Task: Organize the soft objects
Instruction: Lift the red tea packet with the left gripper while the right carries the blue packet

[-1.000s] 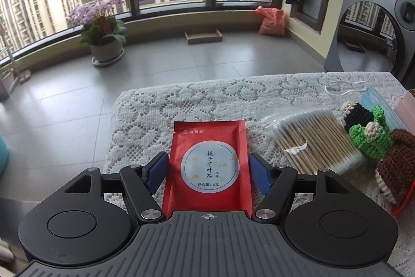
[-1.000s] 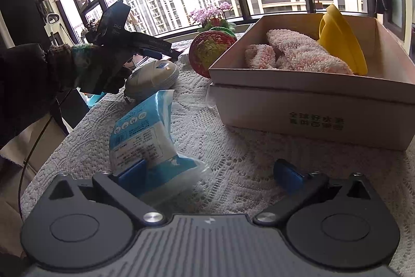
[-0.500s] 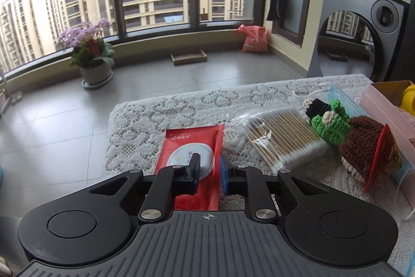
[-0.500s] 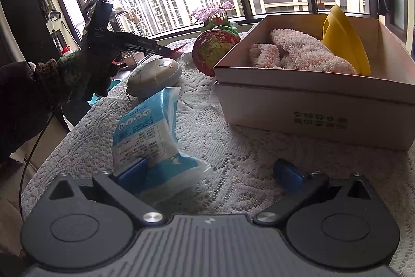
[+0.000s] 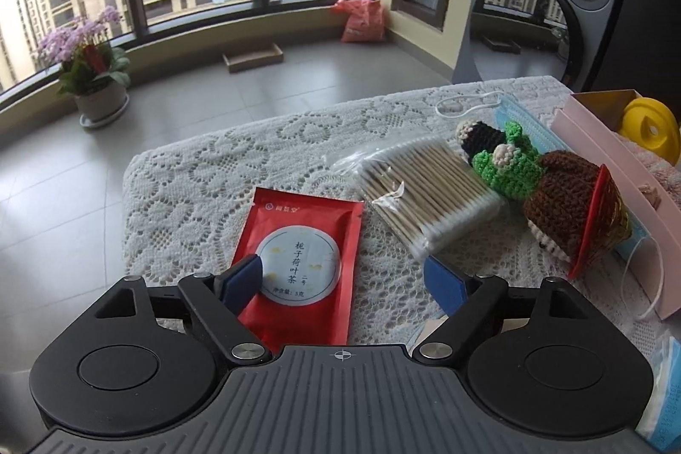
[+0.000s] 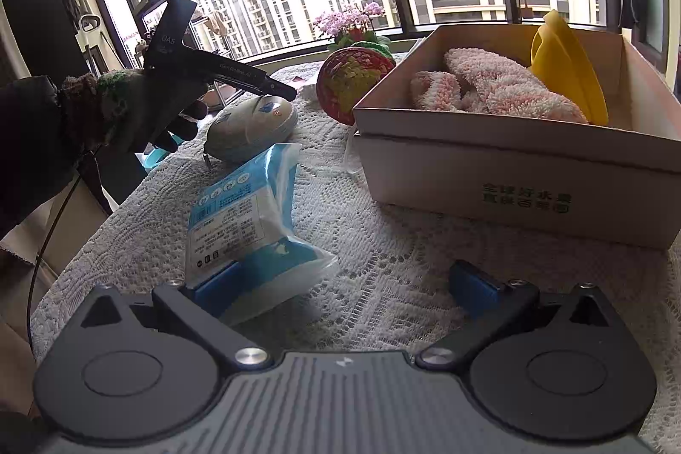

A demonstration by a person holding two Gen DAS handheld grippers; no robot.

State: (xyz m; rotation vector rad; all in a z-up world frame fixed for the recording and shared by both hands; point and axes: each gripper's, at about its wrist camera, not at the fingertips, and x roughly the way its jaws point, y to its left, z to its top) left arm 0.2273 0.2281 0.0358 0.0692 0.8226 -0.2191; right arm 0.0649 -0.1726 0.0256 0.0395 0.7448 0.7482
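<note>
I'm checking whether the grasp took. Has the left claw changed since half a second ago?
Yes. The left claw was shut over the red tea packet; now it stands open, and the packet lies on the lace tablecloth.

High-rise home balcony: washing machine [image 5: 549, 20], orchid [image 5: 85, 58]

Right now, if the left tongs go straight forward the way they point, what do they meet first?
Probably the red tea sachet: it lies flat between the open left tongs, nearer the left finger. Further ahead is bare lace tablecloth. Height above the cloth is unclear.
</note>
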